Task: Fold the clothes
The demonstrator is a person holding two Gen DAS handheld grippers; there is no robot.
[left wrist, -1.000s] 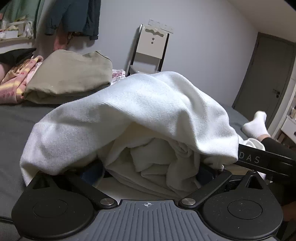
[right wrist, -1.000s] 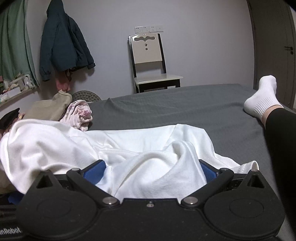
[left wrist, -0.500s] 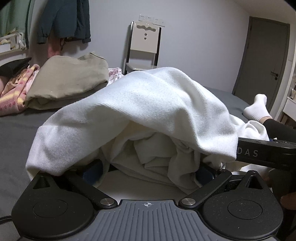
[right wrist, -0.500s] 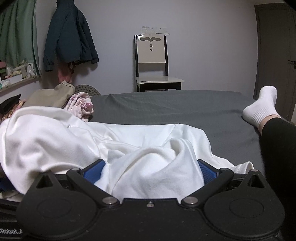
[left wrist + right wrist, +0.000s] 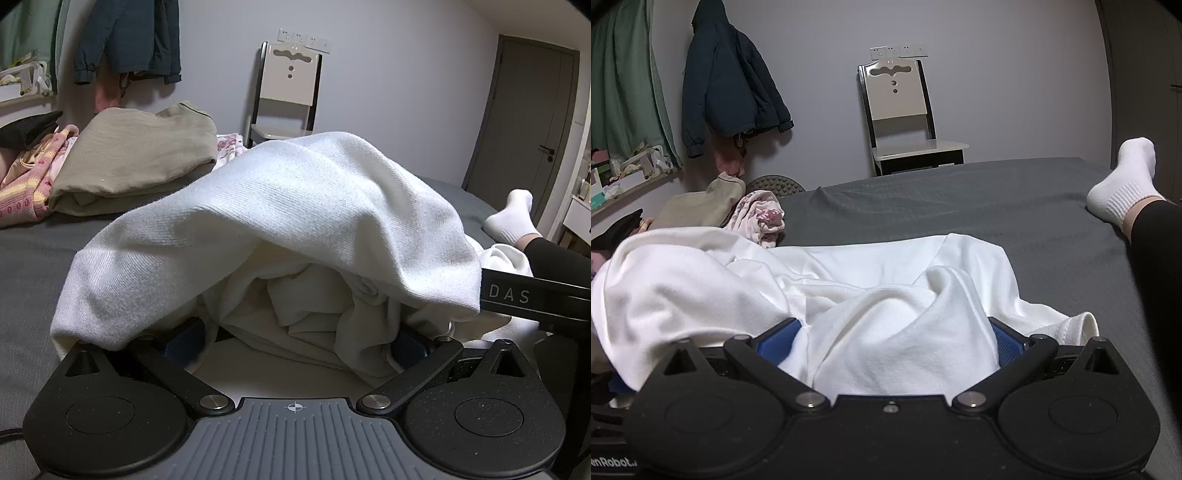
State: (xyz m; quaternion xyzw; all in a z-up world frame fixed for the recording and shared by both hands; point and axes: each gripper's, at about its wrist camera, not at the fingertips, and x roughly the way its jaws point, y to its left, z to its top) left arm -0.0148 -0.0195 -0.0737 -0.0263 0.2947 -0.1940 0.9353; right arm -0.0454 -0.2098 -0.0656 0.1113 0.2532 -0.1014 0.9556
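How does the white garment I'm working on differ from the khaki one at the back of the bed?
The white garment is bunched and draped over the gripper fingers; the khaki garment lies folded in a neat stack. White sits nearest the cameras, khaki farther back beside pink clothes. Both rest on the grey bed.

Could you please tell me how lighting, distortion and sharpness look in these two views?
Left wrist: dim, soft light, the white garment brightest, door bowed by fisheye. Right wrist: equally dim, dark vignette in the corners, chair fairly sharp, near cloth between the fingers slightly soft.
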